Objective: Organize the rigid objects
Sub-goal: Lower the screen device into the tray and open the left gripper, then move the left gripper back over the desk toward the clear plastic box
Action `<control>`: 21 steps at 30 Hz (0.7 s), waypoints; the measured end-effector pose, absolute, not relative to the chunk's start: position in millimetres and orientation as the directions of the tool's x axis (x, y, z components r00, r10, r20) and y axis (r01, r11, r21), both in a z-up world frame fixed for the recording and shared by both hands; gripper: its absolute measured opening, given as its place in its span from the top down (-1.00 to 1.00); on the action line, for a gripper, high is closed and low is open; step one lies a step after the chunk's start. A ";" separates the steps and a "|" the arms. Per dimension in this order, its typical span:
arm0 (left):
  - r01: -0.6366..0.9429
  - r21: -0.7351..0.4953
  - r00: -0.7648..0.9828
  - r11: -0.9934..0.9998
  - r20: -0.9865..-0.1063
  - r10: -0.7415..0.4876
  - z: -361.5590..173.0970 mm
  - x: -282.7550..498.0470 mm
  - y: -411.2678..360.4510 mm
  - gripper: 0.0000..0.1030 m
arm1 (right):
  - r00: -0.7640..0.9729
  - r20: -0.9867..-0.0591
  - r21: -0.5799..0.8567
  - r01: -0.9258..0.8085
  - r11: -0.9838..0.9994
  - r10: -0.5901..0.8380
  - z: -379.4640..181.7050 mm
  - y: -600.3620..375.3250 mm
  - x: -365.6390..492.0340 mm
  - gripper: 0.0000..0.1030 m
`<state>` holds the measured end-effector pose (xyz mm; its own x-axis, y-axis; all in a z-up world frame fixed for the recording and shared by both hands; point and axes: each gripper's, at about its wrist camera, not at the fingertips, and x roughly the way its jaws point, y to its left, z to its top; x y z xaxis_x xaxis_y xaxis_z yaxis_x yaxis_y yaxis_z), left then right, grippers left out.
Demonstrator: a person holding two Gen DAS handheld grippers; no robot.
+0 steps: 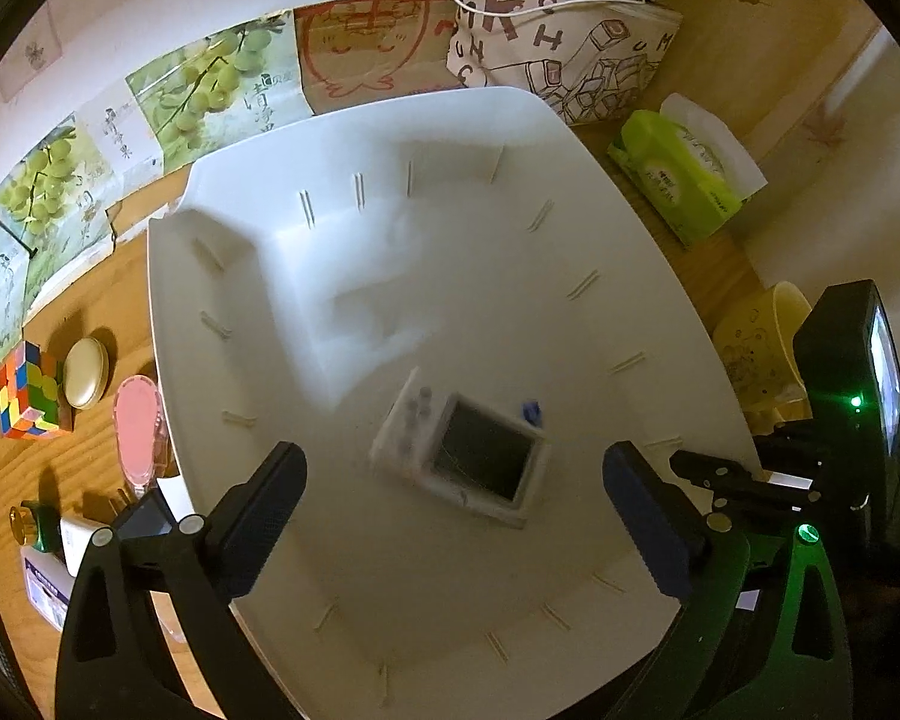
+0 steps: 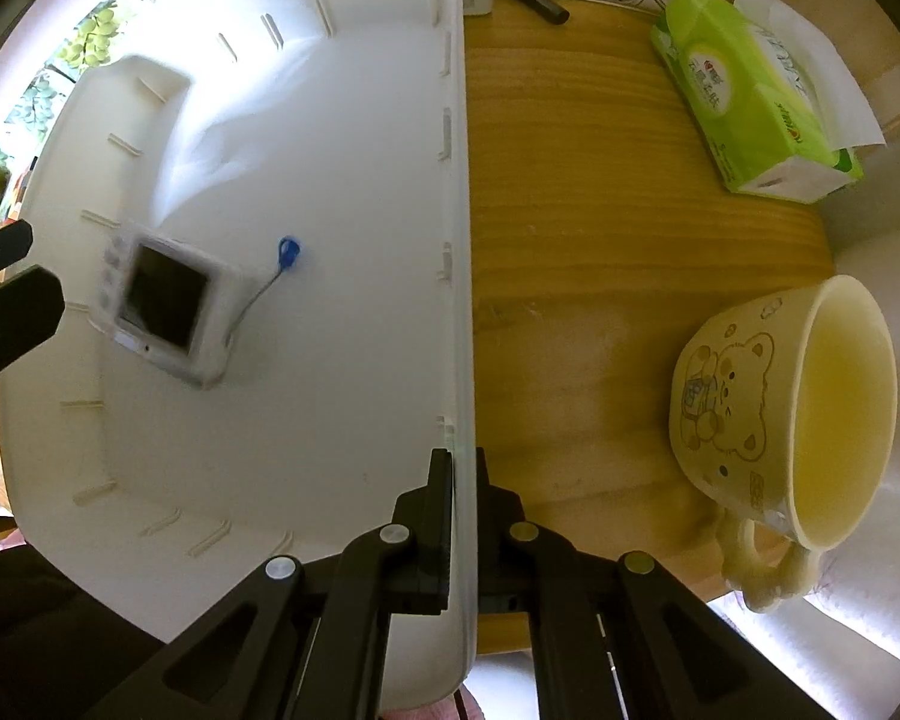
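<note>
A large white plastic bin (image 1: 570, 192) stands on the wooden table. A small white device with a dark screen (image 1: 468, 456) and a blue tag (image 1: 531, 411) lies on the bin's floor; it also shows in the right wrist view (image 2: 162, 306). My left gripper (image 1: 450, 522) is open and empty, hovering above the bin over the device. My right gripper (image 2: 463, 516) is shut on the bin's right wall (image 2: 459, 300).
Left of the bin lie a colour cube (image 1: 27, 393), a cream oval case (image 1: 87, 372), a pink case (image 1: 140, 426) and small items. On the right stand a yellow bear mug (image 2: 780, 426) and a green tissue pack (image 2: 750, 90). A printed bag (image 1: 558, 42) stands behind.
</note>
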<state>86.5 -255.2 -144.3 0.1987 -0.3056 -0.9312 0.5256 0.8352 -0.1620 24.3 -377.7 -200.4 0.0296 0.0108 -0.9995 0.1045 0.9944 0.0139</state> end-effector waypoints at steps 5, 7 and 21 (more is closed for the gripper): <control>0.526 -0.154 0.234 0.836 -0.919 -0.317 -137.0 83.3 -250.0 -0.93 | 0.033 -0.999 0.013 0.111 0.994 0.010 -199.8 -377.4 24.5 0.88; 0.523 -0.139 0.265 0.841 -0.911 -0.315 -131.6 80.2 -246.3 -0.93 | 0.036 -0.999 0.011 0.110 0.994 0.007 -199.8 -376.9 24.8 0.88; 0.479 -0.071 0.424 0.875 -0.854 -0.302 -99.3 74.4 -201.0 -0.93 | 0.094 -0.996 0.022 0.142 0.990 0.008 -196.2 -382.7 10.1 0.92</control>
